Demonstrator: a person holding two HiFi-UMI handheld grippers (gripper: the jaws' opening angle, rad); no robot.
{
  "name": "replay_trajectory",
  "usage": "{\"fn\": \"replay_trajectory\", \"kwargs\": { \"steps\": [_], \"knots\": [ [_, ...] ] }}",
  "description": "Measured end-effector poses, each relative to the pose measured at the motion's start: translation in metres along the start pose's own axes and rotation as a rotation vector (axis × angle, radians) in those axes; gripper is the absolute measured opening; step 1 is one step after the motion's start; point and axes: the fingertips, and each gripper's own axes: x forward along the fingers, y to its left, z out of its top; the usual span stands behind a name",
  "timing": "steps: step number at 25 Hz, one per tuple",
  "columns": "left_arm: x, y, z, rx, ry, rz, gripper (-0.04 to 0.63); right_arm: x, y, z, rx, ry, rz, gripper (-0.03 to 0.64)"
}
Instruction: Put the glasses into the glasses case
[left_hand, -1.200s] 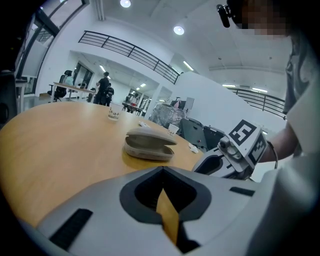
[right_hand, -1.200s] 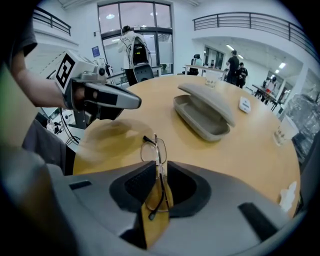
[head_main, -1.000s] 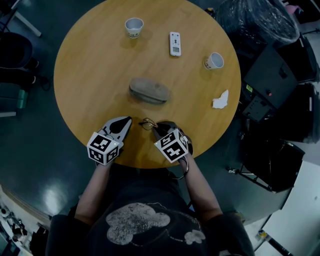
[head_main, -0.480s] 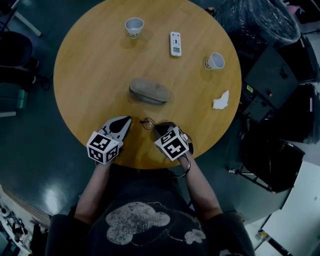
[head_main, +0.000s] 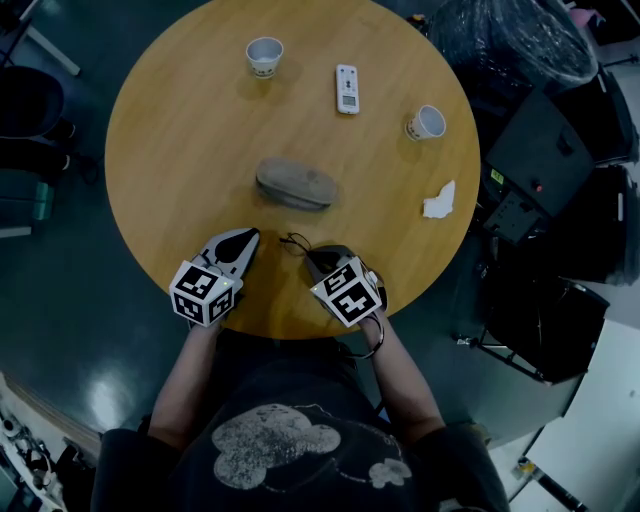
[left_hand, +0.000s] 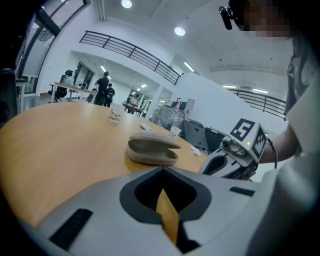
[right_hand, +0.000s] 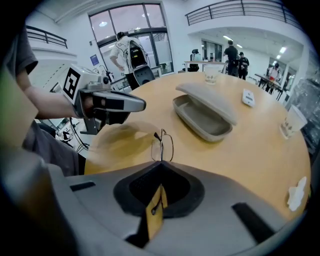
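Right gripper (right_hand: 161, 166) jaws closed on the glasses (right_hand: 162, 145), only lens rims showing above the tips, rest hidden; left gripper (left_hand: 162, 170) jaws shut, empty; open glasses case (head_main: 295, 184) mid-table (head_main: 180, 150), bare wood btw. it & glasses near the front edge.

The head view looks steeply down from above the person onto the whole round table (head_main: 180, 150), from fairly far off, with the floor around it.

The left gripper view sits low behind its own jaws and faces nearly level across the tabletop, close to the case (left_hand: 152, 150); the right gripper (left_hand: 212, 165) shows at its right.

The right gripper view tilts down along its jaws, very near the glasses (right_hand: 162, 145), with the left gripper (right_hand: 142, 105) at its left.

All three views share the case and the tabletop.
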Motion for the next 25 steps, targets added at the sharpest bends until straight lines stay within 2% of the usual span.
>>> {"fn": "replay_trajectory", "kwargs": {
  "steps": [3, 7, 11, 15, 22, 25],
  "knots": [
    [0.000, 0.000, 0.006, 0.010, -0.021, 0.000, 0.002, -0.008, -0.002, 0.005, -0.038, -0.028, -0.029, -0.014],
    [-0.005, -0.003, 0.023, 0.043, -0.092, -0.017, 0.002, -0.023, -0.007, 0.018, -0.129, -0.051, -0.102, -0.014],
    [-0.005, -0.011, 0.042, 0.133, -0.150, -0.059, 0.002, -0.028, -0.012, 0.027, -0.188, -0.060, -0.153, -0.014],
    [-0.003, -0.007, 0.059, 0.230, -0.184, -0.051, 0.002, -0.030, -0.013, 0.034, -0.197, -0.070, -0.177, -0.014],
    [0.010, 0.004, 0.071, 0.408, -0.144, -0.074, 0.005, -0.031, -0.017, 0.039, -0.173, -0.086, -0.192, -0.014],
    [0.018, 0.011, 0.072, 0.507, -0.092, -0.056, 0.041, -0.030, -0.020, 0.039, -0.156, -0.084, -0.193, -0.014]
  ]
}}
